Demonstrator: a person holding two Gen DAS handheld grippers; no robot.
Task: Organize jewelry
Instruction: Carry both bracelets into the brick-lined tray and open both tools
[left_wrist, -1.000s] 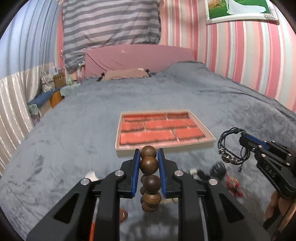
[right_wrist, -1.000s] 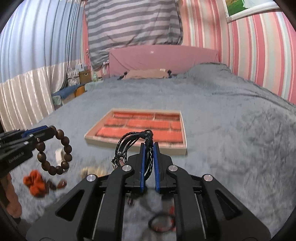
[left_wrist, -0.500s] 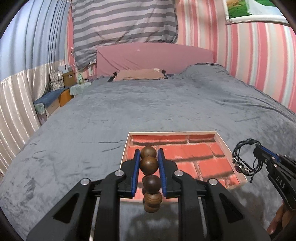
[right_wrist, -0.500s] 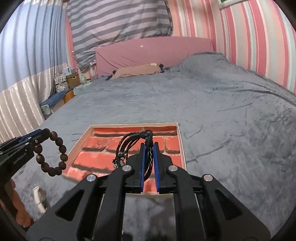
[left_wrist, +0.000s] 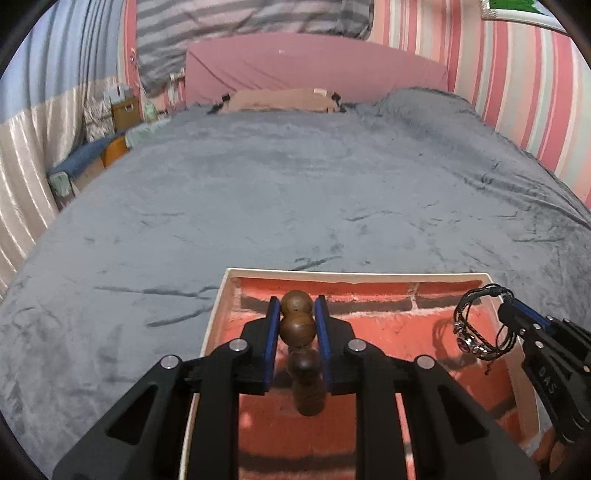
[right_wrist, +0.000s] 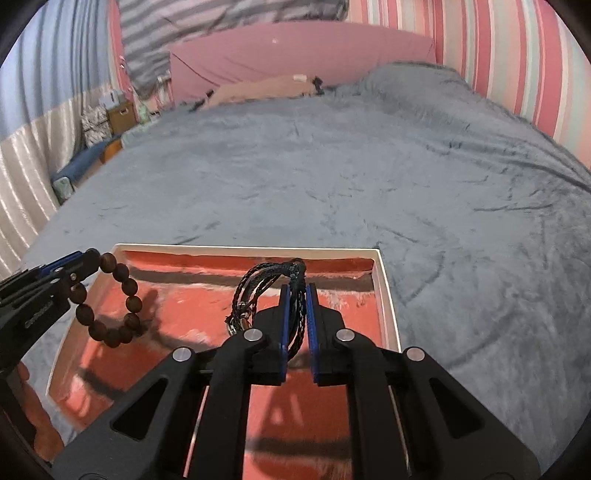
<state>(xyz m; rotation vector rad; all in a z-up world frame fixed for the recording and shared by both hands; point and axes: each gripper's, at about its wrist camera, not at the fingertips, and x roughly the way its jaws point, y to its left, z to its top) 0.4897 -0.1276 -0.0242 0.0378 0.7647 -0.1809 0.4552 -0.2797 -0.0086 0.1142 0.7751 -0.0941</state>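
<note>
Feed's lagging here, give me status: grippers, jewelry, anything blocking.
Left gripper shut on wooden bead bracelet. Right gripper shut on black braided bracelet. Both hang over red-lined tray. Nothing in the way.

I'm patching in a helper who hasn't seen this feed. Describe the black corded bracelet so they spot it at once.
Start at the grey bedspread and find the white-rimmed tray with the red lining. Two grippers hang over it; the black corded bracelet is pinched in the right gripper, over the tray's right half. Unlike the ring of round brown wooden beads in the left gripper, it is thin braided cords with small metal charms.
</note>
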